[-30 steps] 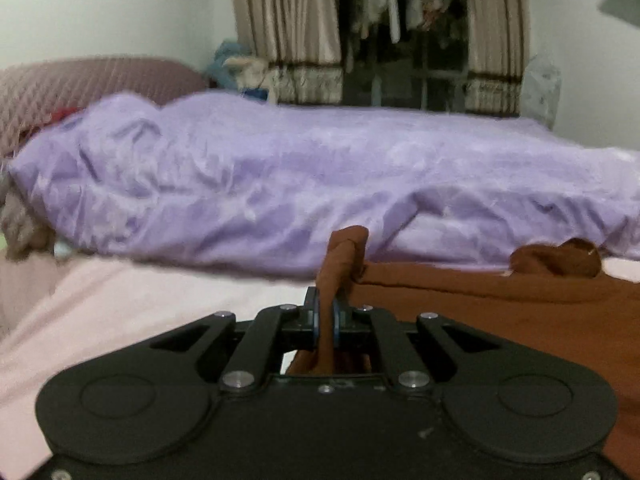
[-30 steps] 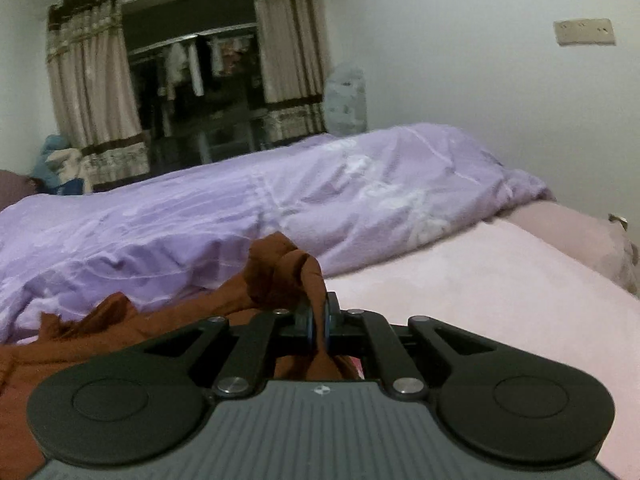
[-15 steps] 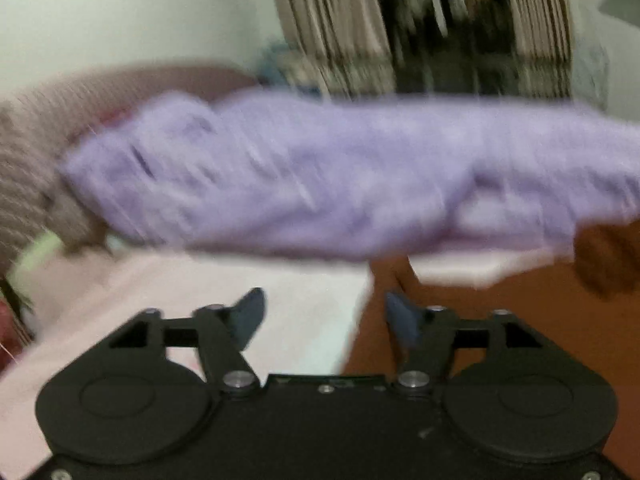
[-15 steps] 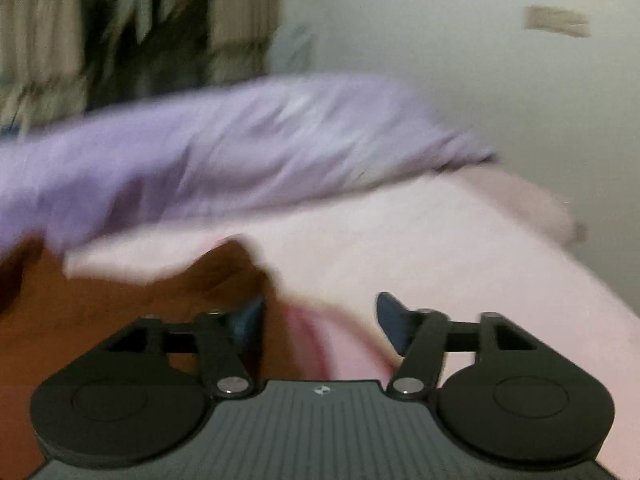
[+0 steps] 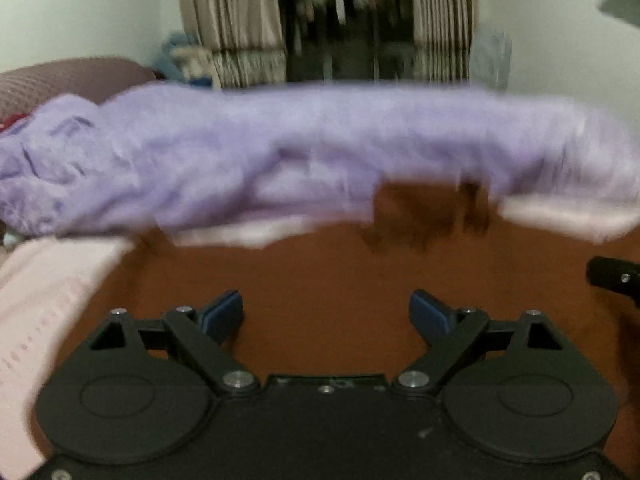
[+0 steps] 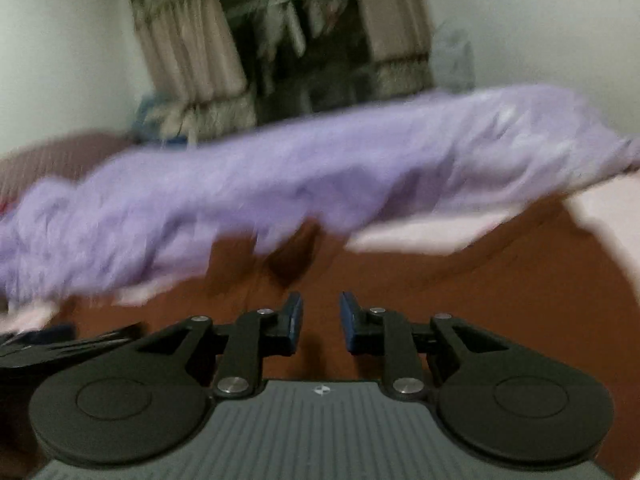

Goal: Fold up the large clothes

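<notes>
Both grippers let go since a second ago, left gripper [image 5: 326, 312] fingers wide apart, right gripper [image 6: 320, 316] fingers narrowly apart, brown garment [image 5: 320, 280] flat on pink bed [image 5: 44, 280], purple duvet [image 6: 280, 176] beyond, curtains [image 5: 232, 20] far.

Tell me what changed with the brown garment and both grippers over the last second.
Both grippers let go. A second ago each was shut on a bunched fold of the rust-brown cloth garment; now the left gripper and right gripper have open, empty jaws, and the garment lies spread on the bed. Both views have swung toward its middle. The crumpled purple quilt stays behind it.
</notes>
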Motion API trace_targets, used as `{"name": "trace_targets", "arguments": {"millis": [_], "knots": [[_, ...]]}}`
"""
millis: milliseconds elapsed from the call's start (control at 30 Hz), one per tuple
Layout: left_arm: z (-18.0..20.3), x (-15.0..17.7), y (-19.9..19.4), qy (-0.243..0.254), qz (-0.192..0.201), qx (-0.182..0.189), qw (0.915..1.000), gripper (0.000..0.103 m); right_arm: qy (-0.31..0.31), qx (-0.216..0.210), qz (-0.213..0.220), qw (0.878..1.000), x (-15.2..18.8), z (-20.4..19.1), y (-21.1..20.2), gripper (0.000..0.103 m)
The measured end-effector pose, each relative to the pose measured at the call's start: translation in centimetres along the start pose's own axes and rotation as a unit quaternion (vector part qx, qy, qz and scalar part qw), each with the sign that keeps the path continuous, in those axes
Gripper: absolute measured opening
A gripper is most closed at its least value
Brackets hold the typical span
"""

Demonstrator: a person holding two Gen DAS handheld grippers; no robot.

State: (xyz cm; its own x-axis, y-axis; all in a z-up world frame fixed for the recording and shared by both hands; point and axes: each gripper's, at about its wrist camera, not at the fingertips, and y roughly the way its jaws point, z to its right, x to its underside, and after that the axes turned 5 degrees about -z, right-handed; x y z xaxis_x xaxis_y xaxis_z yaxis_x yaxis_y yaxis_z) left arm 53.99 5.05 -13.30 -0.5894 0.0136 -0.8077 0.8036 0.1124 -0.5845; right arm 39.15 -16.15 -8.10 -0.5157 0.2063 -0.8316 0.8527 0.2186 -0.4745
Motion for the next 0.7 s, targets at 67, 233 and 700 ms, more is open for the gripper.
{"name": "trace_targets", "arguments": {"millis": [67, 233, 700], "knots": [[0.4, 1.1, 1.2, 0.006, 0.010, -0.008, 0.9999, 0.100, -0.014, 0.022, -0.023, 0.999, 1.9, -0.4, 2.4, 0.022], [0.7, 0.5, 0.6, 0.018, 0.012, -0.018, 0.9996, 0.099, -0.058, 0.043, -0.012, 0.997, 2.3, -1.4, 1.8, 0.022], [-0.8, -0.2, 1.8, 0.003, 0.003, -0.035, 0.9994, 0.103, -0.026, 0.070, -0.008, 0.997, 1.6, 4.3, 2.4, 0.020]]}}
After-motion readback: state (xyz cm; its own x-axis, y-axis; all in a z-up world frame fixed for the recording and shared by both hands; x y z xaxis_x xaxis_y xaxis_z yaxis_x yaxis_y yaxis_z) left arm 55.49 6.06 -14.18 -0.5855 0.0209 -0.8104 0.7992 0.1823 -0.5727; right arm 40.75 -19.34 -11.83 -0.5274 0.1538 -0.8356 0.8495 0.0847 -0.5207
